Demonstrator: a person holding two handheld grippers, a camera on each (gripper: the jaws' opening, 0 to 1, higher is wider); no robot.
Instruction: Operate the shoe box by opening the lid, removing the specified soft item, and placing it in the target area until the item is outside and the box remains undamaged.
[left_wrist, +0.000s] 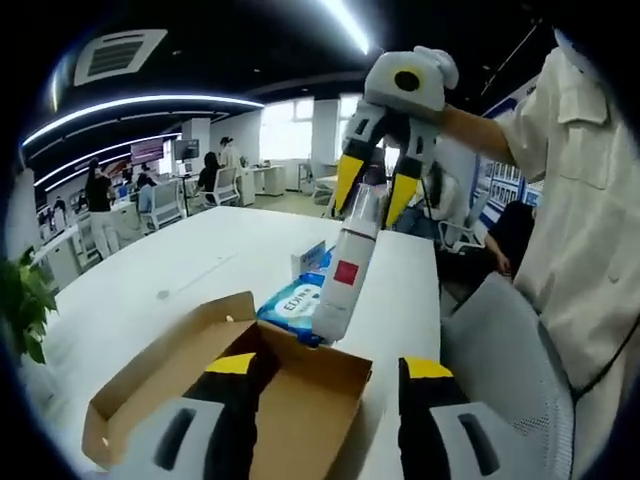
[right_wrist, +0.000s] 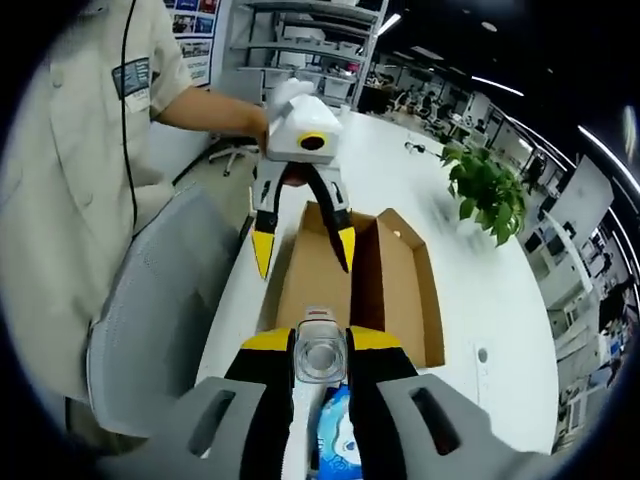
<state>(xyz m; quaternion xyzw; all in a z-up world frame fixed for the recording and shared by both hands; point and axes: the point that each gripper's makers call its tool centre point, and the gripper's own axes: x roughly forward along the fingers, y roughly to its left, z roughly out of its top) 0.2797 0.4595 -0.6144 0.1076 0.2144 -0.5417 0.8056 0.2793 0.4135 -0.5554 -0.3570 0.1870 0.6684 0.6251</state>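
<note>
A: Start at the fingers. What has the right gripper (left_wrist: 375, 190) got?

B: Its jaws are clamped on a pouch (left_wrist: 345, 272), a long white soft pack with a red square on it. In the right gripper view the same pouch (right_wrist: 321, 357) sits pinched between the yellow-tipped fingers (right_wrist: 269, 342), seen end on.

A: And the left gripper (right_wrist: 305, 240)?

B: Jaws apart, nothing between them. It hangs over the box (right_wrist: 345, 285), tips above the open cavity.

A: So how far along?

B: The lid is open, the flap lying out flat. The pouch is lifted above the box's far edge, so I judge the removal done or nearly so. Placing is left. The box (left_wrist: 225, 395) looks unharmed: no tear or crush that I can see.

A: Where would it go?

B: I cannot tell the target area. Just beyond the box lies a blue wipes pack (left_wrist: 297, 303) on the table (left_wrist: 190, 260), and the pouch's lower end hangs right above it.

A: Anything in the way?

B: That wipes pack, if the pouch is set down there. A grey chair (left_wrist: 505, 350) stands beside the box on the person's side. A plant (right_wrist: 487, 195) stands on the box's far side, well apart.
</note>
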